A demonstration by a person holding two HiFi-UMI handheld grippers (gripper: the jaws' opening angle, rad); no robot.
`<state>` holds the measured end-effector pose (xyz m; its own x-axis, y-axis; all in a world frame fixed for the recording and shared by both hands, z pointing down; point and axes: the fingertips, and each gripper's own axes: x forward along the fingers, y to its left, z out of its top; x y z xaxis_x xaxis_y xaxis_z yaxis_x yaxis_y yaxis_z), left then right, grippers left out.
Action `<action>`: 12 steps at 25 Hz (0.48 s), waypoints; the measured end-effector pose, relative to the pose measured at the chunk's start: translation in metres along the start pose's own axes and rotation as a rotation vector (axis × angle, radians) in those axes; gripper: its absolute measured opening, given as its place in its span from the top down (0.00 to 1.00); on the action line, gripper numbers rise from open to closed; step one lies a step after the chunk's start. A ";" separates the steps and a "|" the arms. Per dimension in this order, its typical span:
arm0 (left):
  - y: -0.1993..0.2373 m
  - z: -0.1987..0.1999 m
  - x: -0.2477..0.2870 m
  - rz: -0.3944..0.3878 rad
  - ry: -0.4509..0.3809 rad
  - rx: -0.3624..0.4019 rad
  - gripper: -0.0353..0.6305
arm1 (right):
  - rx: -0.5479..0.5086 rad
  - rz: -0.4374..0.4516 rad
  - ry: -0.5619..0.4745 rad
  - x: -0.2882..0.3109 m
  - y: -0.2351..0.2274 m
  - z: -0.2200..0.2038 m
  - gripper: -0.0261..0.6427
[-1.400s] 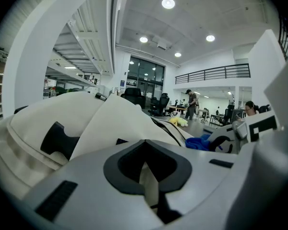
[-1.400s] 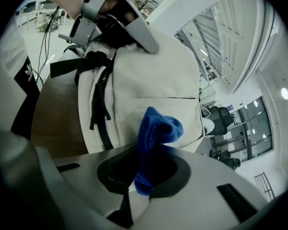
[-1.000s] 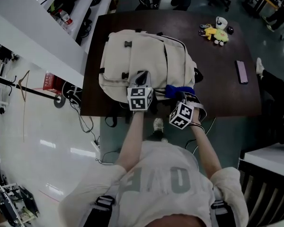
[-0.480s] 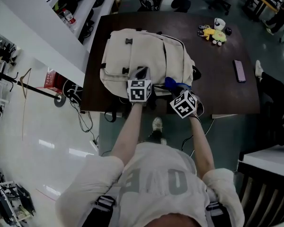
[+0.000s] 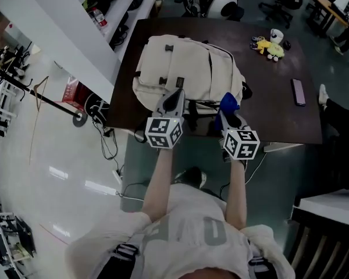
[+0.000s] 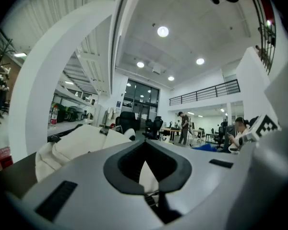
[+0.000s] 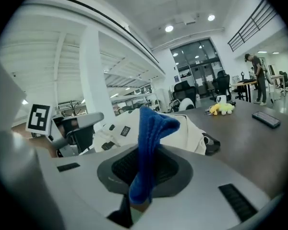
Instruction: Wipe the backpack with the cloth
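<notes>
On dark brown table point(image 5: 279, 97), found cream fabric backpack point(image 5: 186, 68) lying crosswise, just ahead. Held blue knitted cloth point(image 5: 228, 102) clamped in right tongs point(image 5: 225, 113), off its near right corner; had left tongs point(image 5: 177, 93) pinched together, empty.

My head camera sits high and looks steeply down over my arms at the table point(image 5: 279, 109) and backpack point(image 5: 186, 68). The left hand-held gripper point(image 5: 178, 93) and the right hand-held gripper point(image 5: 225, 112) each carry a camera, low and close behind the jaws, looking out across the table. All three views share the backpack.
</notes>
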<state>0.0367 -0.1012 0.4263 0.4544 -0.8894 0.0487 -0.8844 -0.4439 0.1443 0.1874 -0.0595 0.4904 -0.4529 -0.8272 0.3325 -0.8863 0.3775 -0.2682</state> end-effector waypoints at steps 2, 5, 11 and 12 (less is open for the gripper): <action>-0.005 0.008 -0.016 -0.010 -0.019 0.029 0.94 | 0.010 0.008 -0.009 -0.009 0.005 -0.003 0.90; -0.009 0.020 -0.033 -0.021 -0.034 0.087 0.94 | 0.005 0.028 -0.043 -0.022 0.016 0.002 0.90; -0.001 0.032 -0.099 0.001 -0.082 0.104 0.94 | -0.025 0.034 -0.101 -0.054 0.057 0.010 0.90; 0.004 0.032 -0.116 0.016 -0.085 0.098 0.94 | -0.031 0.028 -0.104 -0.061 0.068 0.008 0.90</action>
<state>-0.0234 -0.0035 0.3895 0.4334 -0.9006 -0.0342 -0.8994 -0.4346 0.0471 0.1560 0.0135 0.4449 -0.4665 -0.8544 0.2289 -0.8767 0.4123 -0.2476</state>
